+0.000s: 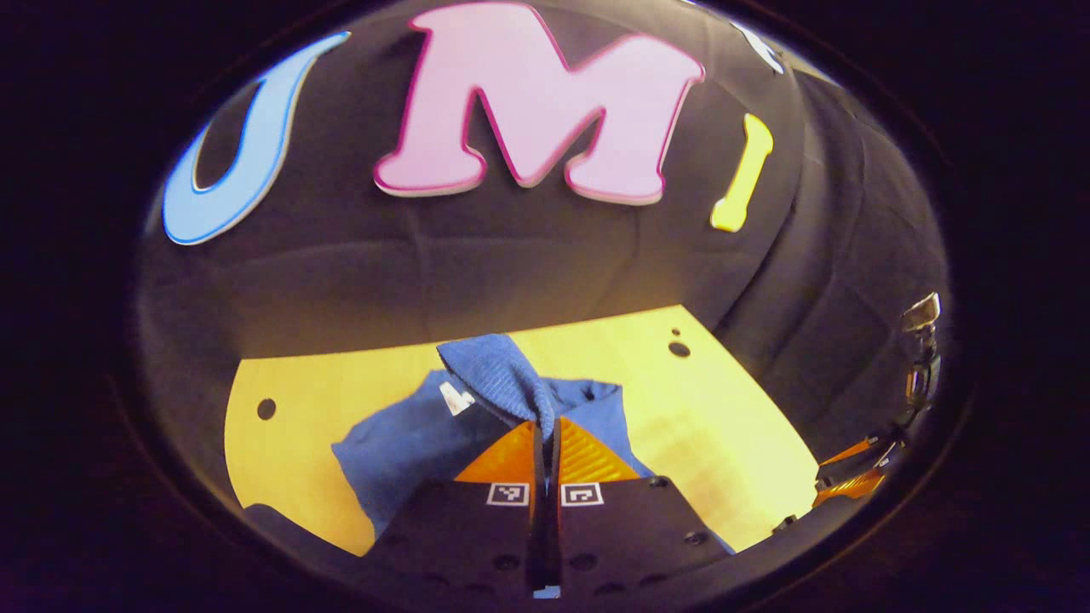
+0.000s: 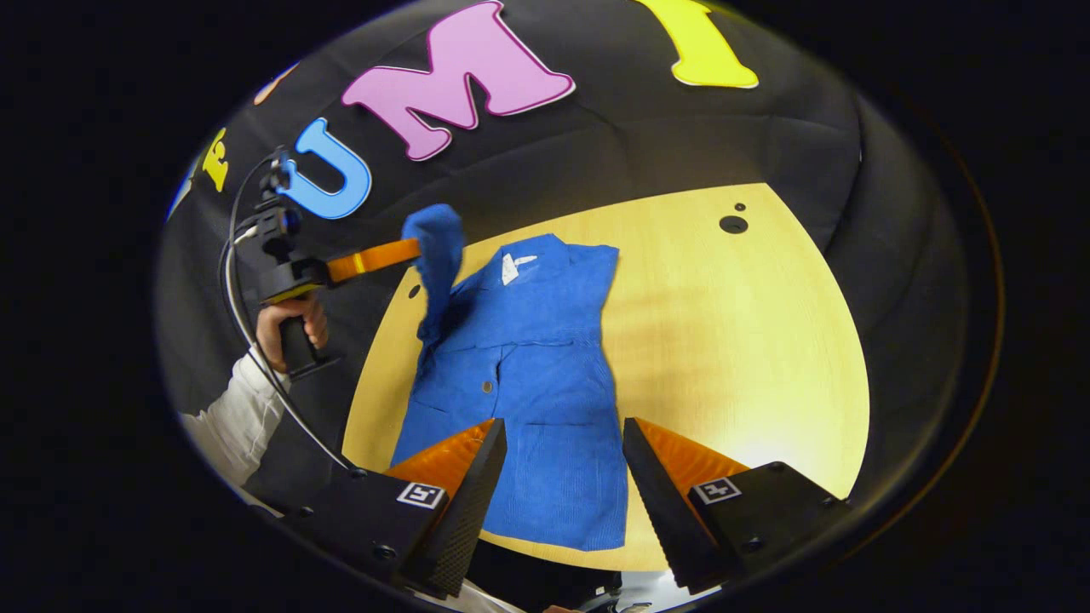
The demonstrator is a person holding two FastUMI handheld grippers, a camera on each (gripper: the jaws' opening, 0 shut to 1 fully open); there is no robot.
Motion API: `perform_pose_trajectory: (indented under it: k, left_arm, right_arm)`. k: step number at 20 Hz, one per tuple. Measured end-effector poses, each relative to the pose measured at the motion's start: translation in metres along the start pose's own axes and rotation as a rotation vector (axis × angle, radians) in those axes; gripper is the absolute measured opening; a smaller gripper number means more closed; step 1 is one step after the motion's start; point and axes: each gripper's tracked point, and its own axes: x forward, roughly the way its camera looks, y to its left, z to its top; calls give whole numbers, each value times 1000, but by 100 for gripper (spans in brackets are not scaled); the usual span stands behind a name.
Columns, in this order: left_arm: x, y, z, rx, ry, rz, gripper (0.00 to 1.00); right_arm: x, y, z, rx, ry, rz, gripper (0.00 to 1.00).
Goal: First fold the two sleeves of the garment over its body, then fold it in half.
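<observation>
A blue button-up garment (image 2: 528, 383) lies flat on the yellow table (image 2: 724, 340), collar away from me, its right sleeve lying folded over the body. My left gripper (image 1: 545, 430) is shut on the garment's left sleeve (image 1: 502, 375) and holds it lifted off the table. In the right gripper view that same left gripper (image 2: 417, 249) appears at the left, held by a hand (image 2: 289, 328), with the sleeve (image 2: 436, 255) hanging from its fingers above the shoulder. My right gripper (image 2: 562, 443) stands open above the garment's lower half, nothing between its fingers.
The table has small round holes near its far corner (image 2: 732, 224) and its left edge (image 1: 266, 409). Black cloth walls close in behind and on both sides. Bare table stretches to the right of the garment. A white sleeve (image 2: 234, 417) and cable (image 2: 243, 315) are at the left.
</observation>
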Motion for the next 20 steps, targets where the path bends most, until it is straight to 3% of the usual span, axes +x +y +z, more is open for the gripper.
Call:
perform_pose_trajectory:
  k: [2,7,10,11,13,14,16,18,19,20]
  left_arm:
    - [35,-8,-20,13,104,44,0]
    - [91,-27,-50,-20,209,68,0]
    - [113,-55,-67,-22,297,-28,0]
    - [120,-59,-67,-22,293,-47,5]
    - [120,-69,-55,-59,223,-97,5]
    - [113,-83,-46,-107,203,-163,12]
    - [109,-97,-34,-151,150,-238,66]
    - [96,-89,-27,-116,115,-208,69]
    - [86,-78,-31,-88,115,-162,76]
    - [79,-72,-33,-73,119,-127,77]
  right_arm:
    - [4,-8,-3,23,7,6,89]
    - [23,-30,-10,85,14,40,89]
    - [33,-37,-17,73,45,57,89]
    - [35,-40,-16,64,48,57,89]
    - [37,-41,-15,65,47,71,89]
    - [37,-39,-15,68,42,76,89]
    - [39,-40,-16,76,39,82,89]
    - [39,-40,-18,78,44,85,89]
    - [39,-38,-19,74,44,86,89]
    - [40,-37,-20,69,46,89,89]
